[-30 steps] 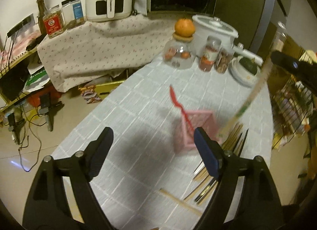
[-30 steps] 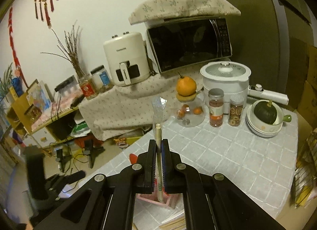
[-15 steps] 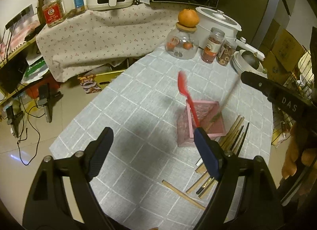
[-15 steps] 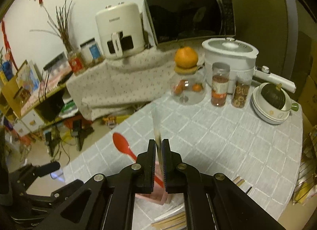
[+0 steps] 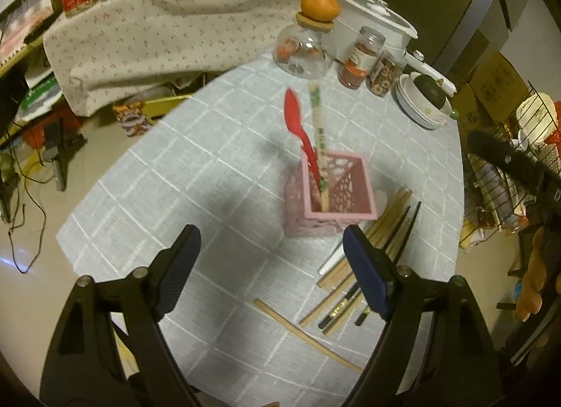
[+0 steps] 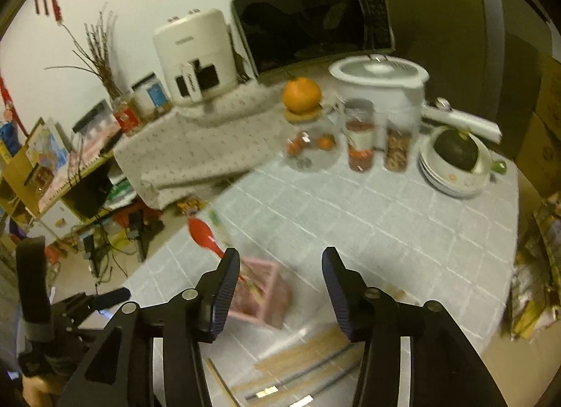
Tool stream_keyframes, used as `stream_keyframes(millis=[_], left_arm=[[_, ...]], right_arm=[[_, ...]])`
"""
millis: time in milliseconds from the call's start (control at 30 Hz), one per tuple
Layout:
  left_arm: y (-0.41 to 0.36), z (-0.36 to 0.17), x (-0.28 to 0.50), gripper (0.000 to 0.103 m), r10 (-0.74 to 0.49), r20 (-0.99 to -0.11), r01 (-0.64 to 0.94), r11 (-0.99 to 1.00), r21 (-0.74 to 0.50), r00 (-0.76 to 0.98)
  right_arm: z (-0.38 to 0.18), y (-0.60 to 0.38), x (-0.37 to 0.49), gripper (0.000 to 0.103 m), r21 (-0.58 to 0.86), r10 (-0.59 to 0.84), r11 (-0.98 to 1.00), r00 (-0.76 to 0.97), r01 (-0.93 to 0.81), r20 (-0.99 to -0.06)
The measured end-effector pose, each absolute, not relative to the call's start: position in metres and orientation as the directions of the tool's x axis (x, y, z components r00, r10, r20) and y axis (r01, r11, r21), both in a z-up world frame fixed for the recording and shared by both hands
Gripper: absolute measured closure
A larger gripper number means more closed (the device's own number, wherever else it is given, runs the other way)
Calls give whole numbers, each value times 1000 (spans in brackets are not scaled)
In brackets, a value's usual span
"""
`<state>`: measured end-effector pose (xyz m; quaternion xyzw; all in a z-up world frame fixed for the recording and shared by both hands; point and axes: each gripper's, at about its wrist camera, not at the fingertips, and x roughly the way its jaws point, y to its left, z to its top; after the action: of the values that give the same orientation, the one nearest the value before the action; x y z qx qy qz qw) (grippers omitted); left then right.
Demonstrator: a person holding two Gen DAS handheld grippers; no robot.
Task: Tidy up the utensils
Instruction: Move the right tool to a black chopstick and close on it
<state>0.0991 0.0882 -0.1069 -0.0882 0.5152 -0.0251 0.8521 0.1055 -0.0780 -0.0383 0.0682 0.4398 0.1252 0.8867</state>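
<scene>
The right gripper (image 6: 280,287) is opening, with nothing between its jaws, low in its frame above the pink holder (image 6: 261,296). The left gripper (image 5: 271,266) stands wide and empty at lower centre. Loose chopsticks (image 5: 364,259) lie on the checked worktop (image 5: 182,175) just right of the holder, partly behind the left gripper's right finger. In the holder (image 5: 329,193), mid-frame, a red spoon (image 5: 298,126) and a wrapped pair of chopsticks (image 5: 319,126) stand leaning.
</scene>
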Motion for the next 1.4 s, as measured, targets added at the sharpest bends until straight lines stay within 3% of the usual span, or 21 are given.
stream_keyframes(millis=[367,667,1067,1400], left_arm=[[72,-128,94,20,-173,-905,-15,981,-194,389],[63,-141,90,20,-151,-924,1,987,-161,351],[49,-149,90,20,-148,-938,46,989,-141,313],[49,-149,87,20,-147,-940,46,989,-139,309]], right_arm=[[-81,-120,93,40,197,206,978,447,-67,-870],[-143,-133,105,40,139,135,990,263,-4,-955],[-209,-146,115,40,86,82,994,71,62,-994],[-230,-141,119,44,64,62,996,33,65,-998]])
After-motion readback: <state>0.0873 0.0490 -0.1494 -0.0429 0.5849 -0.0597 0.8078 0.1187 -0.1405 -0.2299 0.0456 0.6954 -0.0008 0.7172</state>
